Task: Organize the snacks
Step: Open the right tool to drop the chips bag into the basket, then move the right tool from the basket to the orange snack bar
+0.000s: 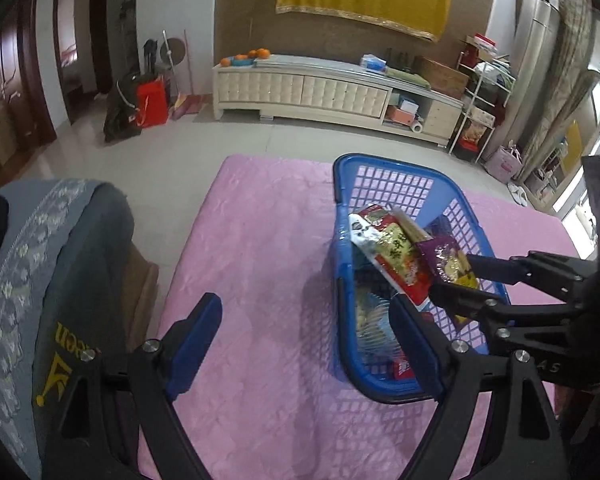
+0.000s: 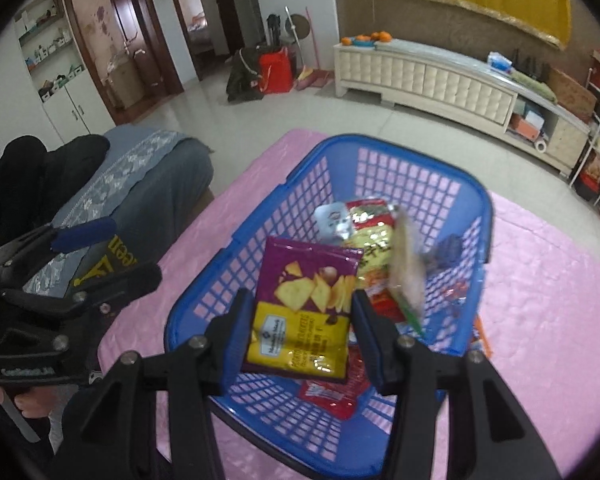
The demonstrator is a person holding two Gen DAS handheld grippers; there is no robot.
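Two handheld grippers are at work over a pink quilted cover (image 1: 260, 248) spread on a low surface. On the cover's right half stands a blue lattice basket (image 2: 384, 146), its long side running away from the person. The right gripper (image 2: 300, 336) is held above the basket's near end, its blue-padded fingers closed against both side edges of a purple-and-yellow chip packet (image 2: 304, 304); the packet hangs clear of the contents below. Inside the basket lie several other packets: a red-and-yellow snack bag (image 2: 374, 236) toward the middle, a silver-grey sachet (image 2: 334, 220) leaning on it, a pale, motion-blurred wrapper (image 2: 406, 268) just to its right, and a red packet (image 2: 336, 394) on the near floor. The left gripper (image 1: 304, 344) hovers over the cover at the basket's left side, fingers spread wide with nothing between them; its right finger overlaps the basket's near-left rim in view, and contact cannot be determined. A grey cloth-draped seat (image 1: 60, 264) stands beside the cover's left edge.
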